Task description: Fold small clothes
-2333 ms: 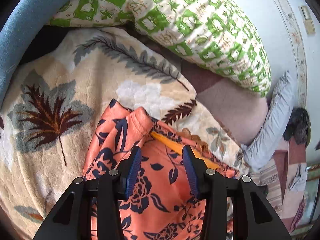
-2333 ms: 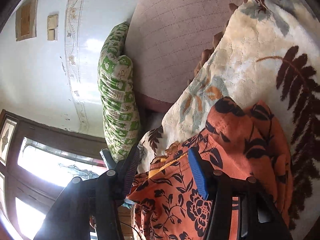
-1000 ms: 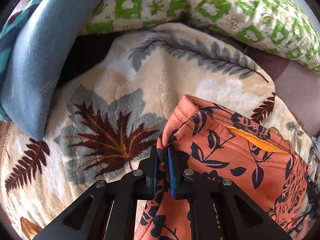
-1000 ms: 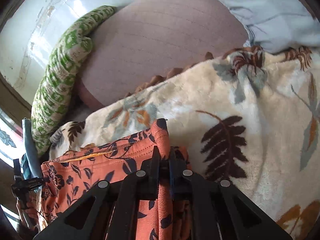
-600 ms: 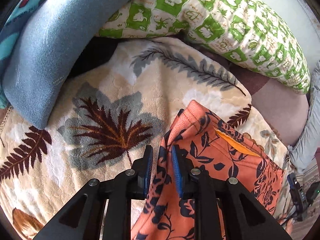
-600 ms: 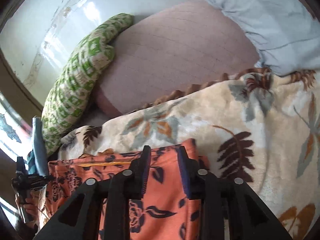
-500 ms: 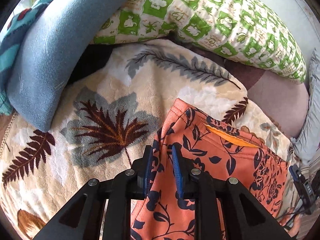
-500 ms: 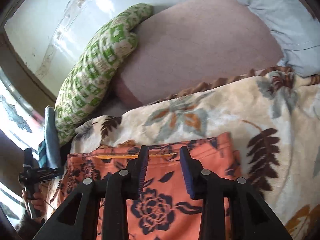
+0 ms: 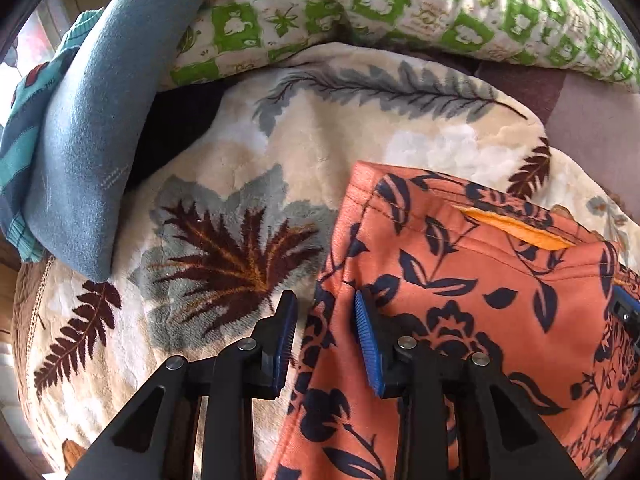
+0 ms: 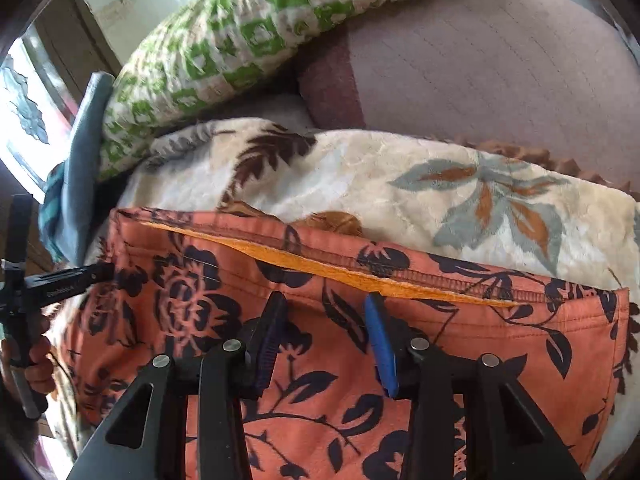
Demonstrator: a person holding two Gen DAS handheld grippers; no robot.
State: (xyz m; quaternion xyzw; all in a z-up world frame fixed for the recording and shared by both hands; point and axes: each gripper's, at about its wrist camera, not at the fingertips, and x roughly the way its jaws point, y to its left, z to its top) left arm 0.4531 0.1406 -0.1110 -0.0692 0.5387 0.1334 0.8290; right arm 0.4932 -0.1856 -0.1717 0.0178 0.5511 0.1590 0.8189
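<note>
An orange garment with dark navy flowers [image 9: 460,292] lies spread flat on a cream leaf-print blanket [image 9: 240,184], its waistband with an orange lining strip at the far edge. My left gripper [image 9: 324,312] is open and empty, straddling the garment's left edge. My right gripper [image 10: 325,312] is open and empty above the middle of the garment [image 10: 320,360], just below the waistband. The left gripper also shows at the left in the right wrist view [image 10: 60,280], at the garment's left corner.
A green-and-white patterned pillow [image 9: 400,4] lies beyond the blanket. A folded blue cloth [image 9: 76,140] sits at the left. A mauve quilted mattress [image 10: 500,60] lies behind. The blanket [image 10: 400,184] extends past the garment on the far side.
Both grippers, shut on the garment's corners a second ago, have let go and opened. The garment now lies flat with its waistband stretched out. The right gripper has shifted toward the garment's middle.
</note>
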